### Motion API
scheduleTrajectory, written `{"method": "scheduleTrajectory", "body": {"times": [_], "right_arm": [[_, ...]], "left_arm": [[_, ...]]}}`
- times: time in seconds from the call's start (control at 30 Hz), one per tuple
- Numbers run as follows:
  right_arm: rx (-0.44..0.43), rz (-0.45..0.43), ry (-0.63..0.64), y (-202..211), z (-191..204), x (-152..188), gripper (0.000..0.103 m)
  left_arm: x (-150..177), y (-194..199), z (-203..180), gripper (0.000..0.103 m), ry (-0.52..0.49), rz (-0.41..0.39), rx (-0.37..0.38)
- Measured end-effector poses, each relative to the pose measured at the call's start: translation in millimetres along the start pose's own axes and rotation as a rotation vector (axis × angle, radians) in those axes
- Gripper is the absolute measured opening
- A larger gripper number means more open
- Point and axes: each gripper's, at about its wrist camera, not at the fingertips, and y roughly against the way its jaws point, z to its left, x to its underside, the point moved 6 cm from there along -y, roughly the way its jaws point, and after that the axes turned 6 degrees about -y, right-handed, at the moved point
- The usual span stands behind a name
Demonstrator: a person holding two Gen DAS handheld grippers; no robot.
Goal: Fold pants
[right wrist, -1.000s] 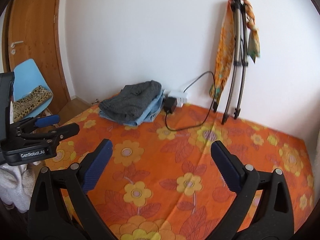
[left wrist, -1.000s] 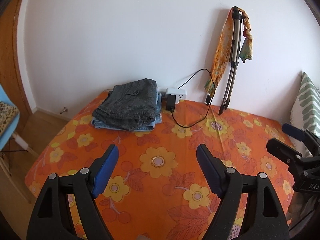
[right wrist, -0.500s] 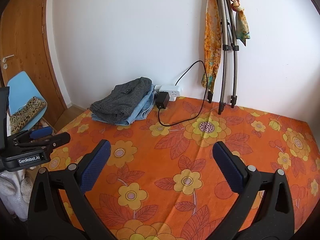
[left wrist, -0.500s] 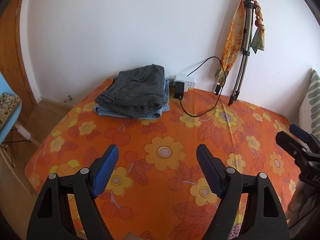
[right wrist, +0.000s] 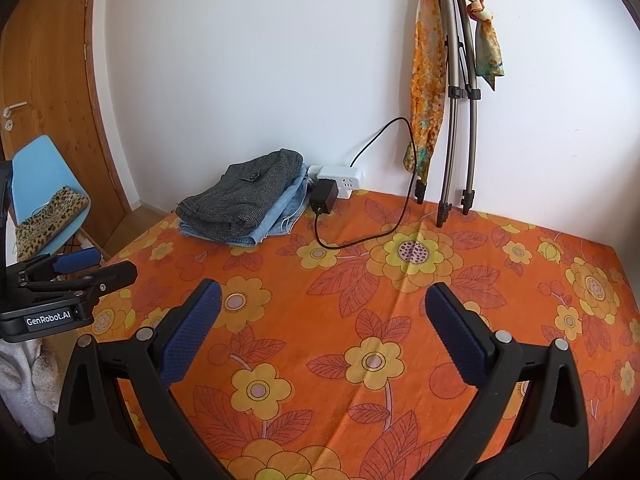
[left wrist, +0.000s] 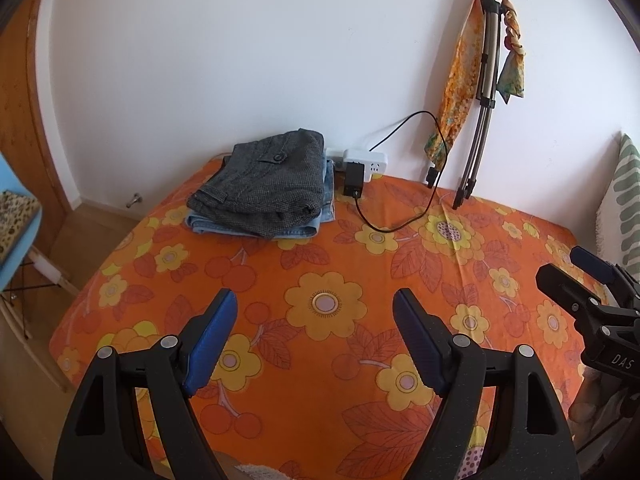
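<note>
Folded grey tweed pants (left wrist: 266,184) lie on top of folded light-blue jeans (left wrist: 256,229) at the far left of the bed, near the wall; the stack also shows in the right wrist view (right wrist: 240,196). My left gripper (left wrist: 314,300) is open and empty above the orange flowered bedspread (left wrist: 328,360), well short of the stack. My right gripper (right wrist: 322,292) is open and empty over the bedspread (right wrist: 380,320). Each gripper shows at the edge of the other's view: the right one (left wrist: 580,276) and the left one (right wrist: 80,268).
A white power strip (left wrist: 366,160) with a black adapter (left wrist: 354,182) and cable lies by the wall. A folded tripod (left wrist: 478,120) with scarves leans on the wall. A blue chair (right wrist: 44,184) stands left of the bed, a striped pillow (left wrist: 622,208) lies at right.
Both views have shifted: the stack and wall items sit lower and nearer than a second ago, as both grippers rose and tilted. Both stay open and empty.
</note>
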Motion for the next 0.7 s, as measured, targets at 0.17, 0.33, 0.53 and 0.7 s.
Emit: {"method": "scheduleTrajectory", "body": {"times": [0.17,0.33,0.53,0.7], "right_arm": [[-0.002,0.001,-0.002,-0.4,0.4,-0.3,0.103],[-0.002,0.001,-0.003,-0.6,-0.3,-0.1,0.103],[-0.002,0.003,-0.003,-1.1,-0.5,0.7,0.103],[0.001,0.004,-0.003,-1.1,0.5,1.3,0.103]], "left_arm": [[-2.1,2.4,0.8,0.080,-0.006,-0.013,-0.012],[-0.3,-0.5,0.8,0.080,0.000,0.003,-0.004],[0.3,1.6,1.9,0.080,-0.003,-0.003,-0.011],[0.5,1.3,3.8,0.080,-0.002,0.000,-0.018]]}}
